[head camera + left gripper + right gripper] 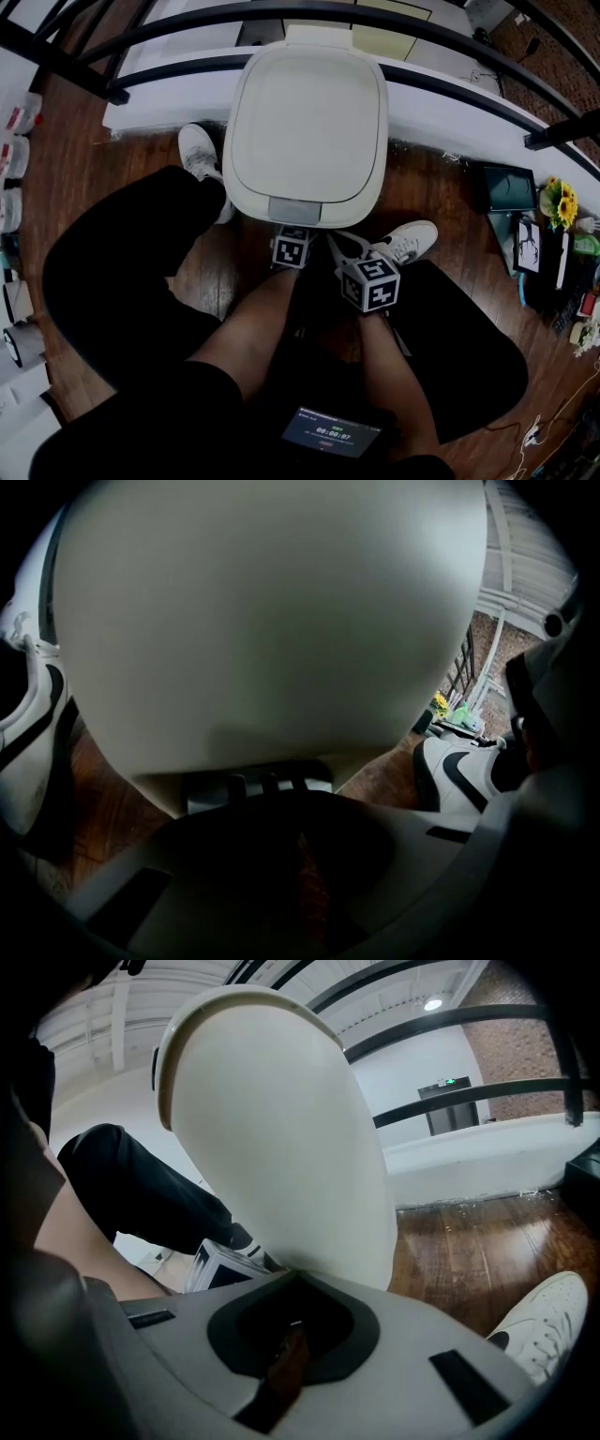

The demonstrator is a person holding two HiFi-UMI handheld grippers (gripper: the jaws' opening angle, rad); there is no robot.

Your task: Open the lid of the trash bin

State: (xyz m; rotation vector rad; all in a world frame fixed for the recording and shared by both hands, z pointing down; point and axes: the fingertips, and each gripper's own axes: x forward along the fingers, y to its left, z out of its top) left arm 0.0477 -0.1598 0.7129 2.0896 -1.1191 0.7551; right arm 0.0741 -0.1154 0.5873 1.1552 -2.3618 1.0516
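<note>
Two grippers sit low at the front of the trash bin [281, 202], each at the end of a bare forearm that reaches down between the person's knees. The left gripper [300, 841] is just below the bin's front edge, with its marker cube close under the grey latch tab [293, 210]. In its own view its jaws are drawn together, with only a thin slit of wooden floor [487, 1260] showing between them and nothing gripped. The tips lie very near the tab, but whether they touch it cannot be told.

The right gripper [291, 1330] is lower and to the right, nearer the person and just beside a white shoe [405, 242]. Its jaws are also closed on nothing, and it is rolled so that the bin leans across its view. It is apart from the bin.

The bin stands on the floor between the person's feet, against a low white ledge [450, 103]. A second white shoe [199, 155] is at the bin's left. The lid [305, 122] is down — a cream, rounded rectangle with a shallow raised panel, lying flat on the rim with no gap visible. The grey tab is centred on its near edge.

A small lit screen [330, 433] rests in the person's lap.
</note>
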